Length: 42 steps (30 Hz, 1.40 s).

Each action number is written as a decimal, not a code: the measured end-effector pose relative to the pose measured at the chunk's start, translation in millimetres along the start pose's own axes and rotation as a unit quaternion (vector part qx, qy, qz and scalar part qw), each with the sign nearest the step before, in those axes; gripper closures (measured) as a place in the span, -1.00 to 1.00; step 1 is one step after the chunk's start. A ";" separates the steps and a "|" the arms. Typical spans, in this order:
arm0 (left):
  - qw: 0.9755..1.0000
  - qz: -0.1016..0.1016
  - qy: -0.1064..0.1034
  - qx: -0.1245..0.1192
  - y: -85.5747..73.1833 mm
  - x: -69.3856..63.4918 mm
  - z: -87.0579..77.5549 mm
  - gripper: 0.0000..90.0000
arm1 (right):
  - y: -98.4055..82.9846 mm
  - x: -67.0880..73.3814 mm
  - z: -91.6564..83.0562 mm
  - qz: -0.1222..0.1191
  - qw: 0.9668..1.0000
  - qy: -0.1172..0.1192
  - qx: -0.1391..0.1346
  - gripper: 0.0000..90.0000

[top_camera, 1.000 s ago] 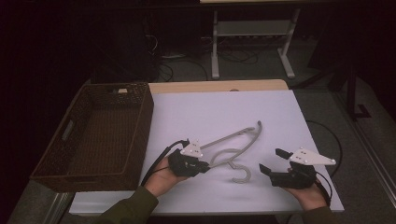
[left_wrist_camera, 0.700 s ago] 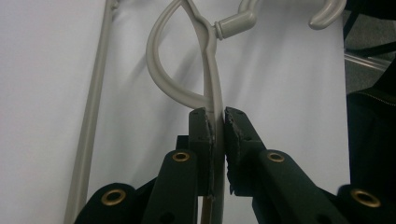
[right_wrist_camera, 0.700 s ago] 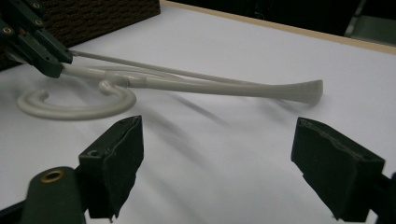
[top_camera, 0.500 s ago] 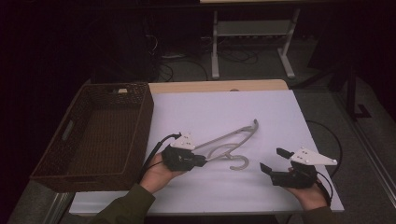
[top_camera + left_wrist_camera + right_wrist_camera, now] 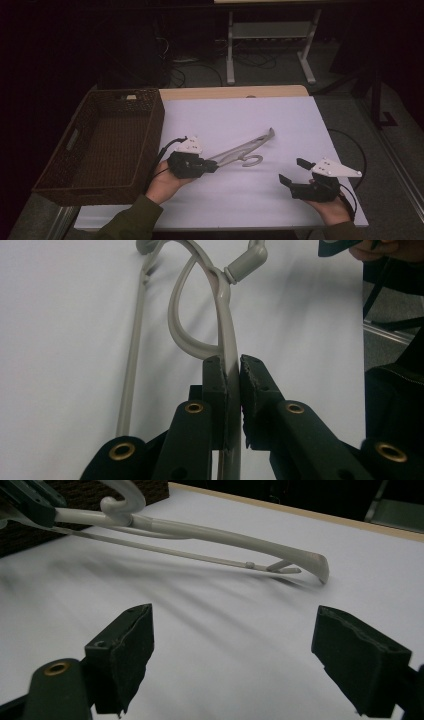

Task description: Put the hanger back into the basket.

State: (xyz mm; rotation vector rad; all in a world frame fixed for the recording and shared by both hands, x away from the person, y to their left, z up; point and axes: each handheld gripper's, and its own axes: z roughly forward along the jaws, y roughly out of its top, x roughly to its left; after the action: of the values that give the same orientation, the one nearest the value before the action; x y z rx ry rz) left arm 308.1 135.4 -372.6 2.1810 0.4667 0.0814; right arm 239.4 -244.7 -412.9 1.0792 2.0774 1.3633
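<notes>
A pale grey clothes hanger [image 5: 243, 150] sits over the middle of the white table sheet [image 5: 235, 120], one end clamped in the left gripper [image 5: 214, 165] and the other end reaching toward the far right, its hook [image 5: 251, 161] curling out on the near side. In the left gripper view the hanger [image 5: 227, 325] runs straight up from between the two black jaws, which are clenched on its flat arm, pads pressed against either face; the thin lower bar [image 5: 131, 365] runs off to the left above the sheet. The person's left hand [image 5: 165, 181] wraps the gripper from below, an olive sleeve [image 5: 131, 222] coming in from the bottom edge. Well apart, near the right front corner of the sheet, the right gripper [image 5: 292, 172] rests in the person's right hand [image 5: 327, 205] with its jaws spread wide and nothing between them. The right gripper view looks across bare sheet to the hanger [image 5: 210, 532], whose far tip appears to hang just above the sheet with a shadow beneath. A dark wicker basket [image 5: 150, 107] stands at the left edge of the table, just beside the sheet.
</notes>
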 end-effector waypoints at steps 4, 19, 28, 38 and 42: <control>1.000 -0.005 0.004 -0.011 2.3 1.4 -5.5 0.84 | 0.0 -0.1 -0.1 0.000 1.000 -0.001 0.000 -0.64; 0.999 -0.013 0.013 -0.040 11.6 4.8 -21.9 0.84 | 0.2 -0.4 -0.3 0.002 1.000 -0.004 -0.003 -0.64; 0.997 -0.018 0.022 -0.068 24.6 12.2 -49.3 0.84 | 0.2 -1.0 -0.7 0.006 1.000 -0.005 -0.004 -0.64; 0.993 -0.034 0.045 -0.102 32.1 26.1 -93.8 0.84 | 0.4 -1.4 -0.2 0.007 1.000 -0.005 -0.005 -0.64; 0.991 -0.040 0.057 -0.113 28.6 31.9 -110.3 0.84 | 0.3 -1.5 -0.2 0.009 1.000 -0.006 -0.006 -0.64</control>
State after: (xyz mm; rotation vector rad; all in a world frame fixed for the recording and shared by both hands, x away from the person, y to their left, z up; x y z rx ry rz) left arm 321.7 215.0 -286.2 1.9410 0.5816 0.2068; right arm 240.3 -246.0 -412.6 1.1000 2.0541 1.3722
